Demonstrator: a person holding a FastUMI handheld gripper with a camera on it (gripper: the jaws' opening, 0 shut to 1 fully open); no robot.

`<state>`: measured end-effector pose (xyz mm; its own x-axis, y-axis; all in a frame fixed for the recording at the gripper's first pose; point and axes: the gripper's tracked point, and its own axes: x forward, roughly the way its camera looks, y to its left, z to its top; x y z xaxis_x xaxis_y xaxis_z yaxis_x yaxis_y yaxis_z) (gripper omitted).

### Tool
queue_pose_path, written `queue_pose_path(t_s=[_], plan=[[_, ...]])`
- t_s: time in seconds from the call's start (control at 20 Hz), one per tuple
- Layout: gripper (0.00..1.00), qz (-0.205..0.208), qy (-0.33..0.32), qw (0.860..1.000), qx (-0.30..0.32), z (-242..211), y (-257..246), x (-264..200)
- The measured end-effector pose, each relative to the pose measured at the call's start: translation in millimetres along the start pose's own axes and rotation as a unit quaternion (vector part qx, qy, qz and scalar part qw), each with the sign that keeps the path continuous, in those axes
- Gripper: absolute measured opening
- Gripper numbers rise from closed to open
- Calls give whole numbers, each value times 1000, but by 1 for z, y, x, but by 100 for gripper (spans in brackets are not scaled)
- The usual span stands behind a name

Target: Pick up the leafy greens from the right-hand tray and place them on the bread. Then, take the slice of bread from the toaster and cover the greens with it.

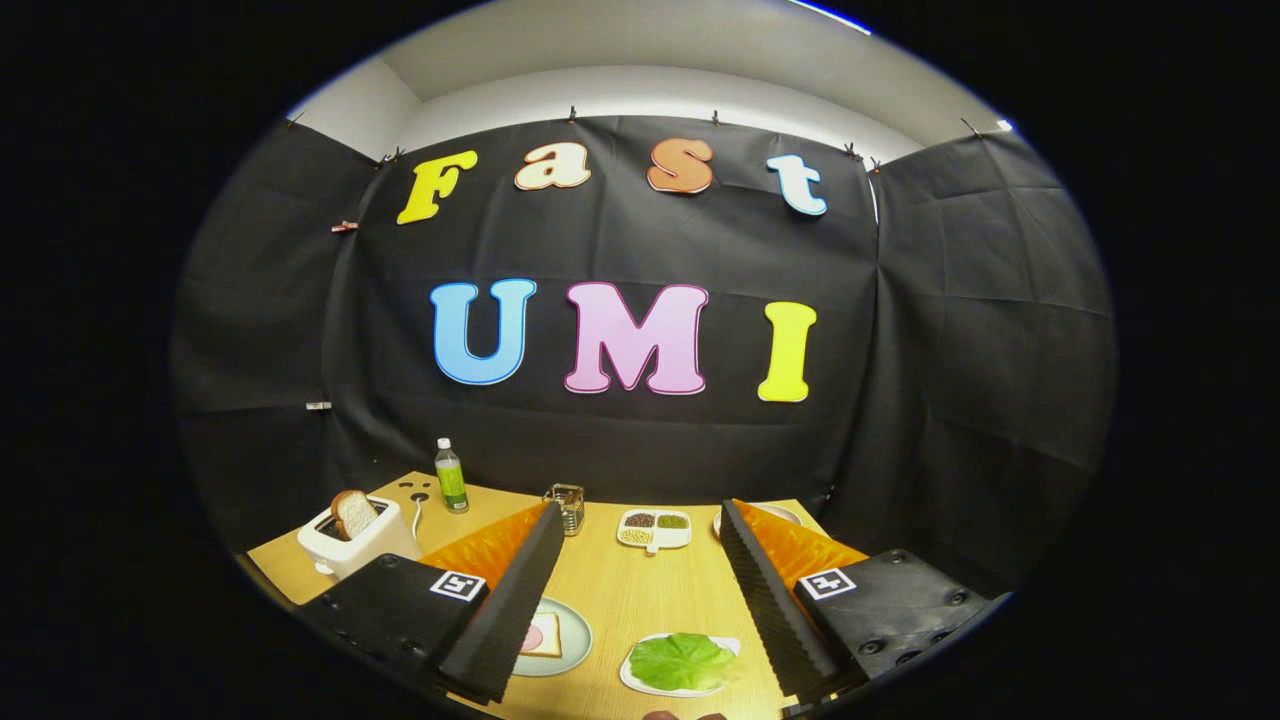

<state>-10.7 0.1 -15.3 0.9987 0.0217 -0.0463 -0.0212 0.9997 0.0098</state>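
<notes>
- Gripper view: a wooden table (pixel 620 590) runs ahead of and beneath the tongs, up to the black cloth wall.
- The gripper (pixel 640 610) hangs above the table with its two fingers spread wide apart, released, nothing between the pads.
- A white toaster (pixel 355 545) stands well off to the outer side of the left finger, with a slice of bread (pixel 352 513) sticking up tilted out of its slot.
- A round pale plate (pixel 565 640) lies just beside the left finger, partly hidden under it; on it rests a slice of bread with a pink piece (pixel 540 636) on top.
- A small white tray (pixel 640 682) lies between the fingers, nearer the right one, and carries the leafy greens (pixel 683 660), untouched.
- A white divided dish (pixel 655 529) with dark, green and pale fillings sits beyond the fingertips, midway between them.
- A green-labelled bottle (pixel 451 476) stands upright far beyond the left finger, near the wall.
- A small clear holder (pixel 568 505) stands just past the left fingertip.
- Another plate's rim (pixel 775 513) peeks out behind the right fingertip.
</notes>
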Motion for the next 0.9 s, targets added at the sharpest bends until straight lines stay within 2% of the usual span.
queue_pose_path(t_s=[0.55,0.9], plan=[[97,17,27,999,12,-16,8,5],[98,31,80,996,15,-56,11,14]])
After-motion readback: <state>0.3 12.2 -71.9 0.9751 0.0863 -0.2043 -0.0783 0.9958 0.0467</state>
